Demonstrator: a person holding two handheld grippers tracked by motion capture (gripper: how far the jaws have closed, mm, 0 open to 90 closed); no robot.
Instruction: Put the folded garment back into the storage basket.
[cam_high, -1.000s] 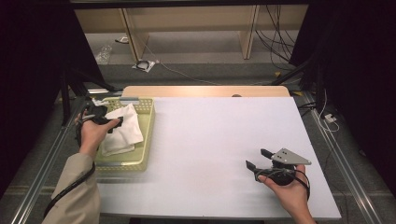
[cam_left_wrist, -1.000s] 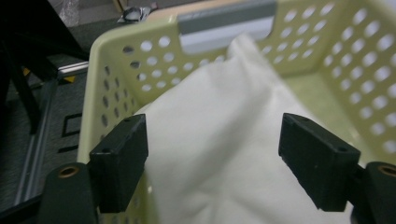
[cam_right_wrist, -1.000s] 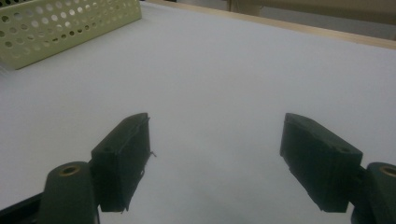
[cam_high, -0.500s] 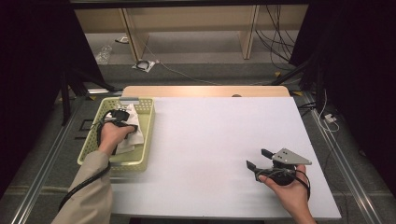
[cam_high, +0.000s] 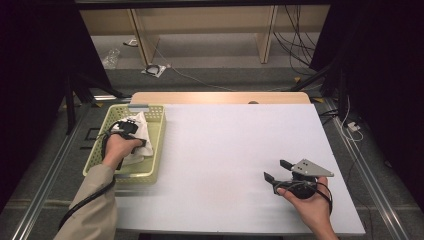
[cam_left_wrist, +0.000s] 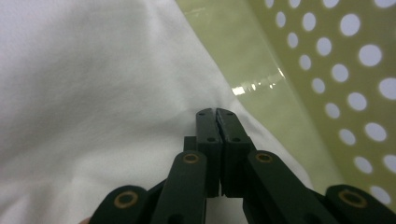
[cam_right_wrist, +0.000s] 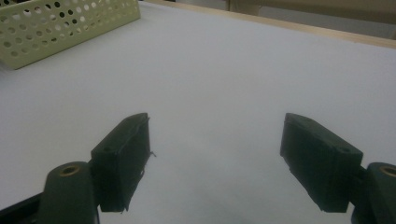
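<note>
Left gripper (cam_left_wrist: 217, 112) is clamping shut on the white cloth (cam_left_wrist: 93, 93) in the basket (cam_high: 157, 150); right gripper (cam_high: 279, 170) is resting open on the tabletop (cam_high: 225, 145).

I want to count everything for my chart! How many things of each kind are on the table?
Basket: 1
White cloth: 1
Grippers: 2, left gripper and right gripper
Total: 4

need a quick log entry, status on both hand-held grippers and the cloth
Left hand-held gripper shut, tips on white cloth in green basket. Right hand-held gripper open over bare table. Nothing in the way.
</note>
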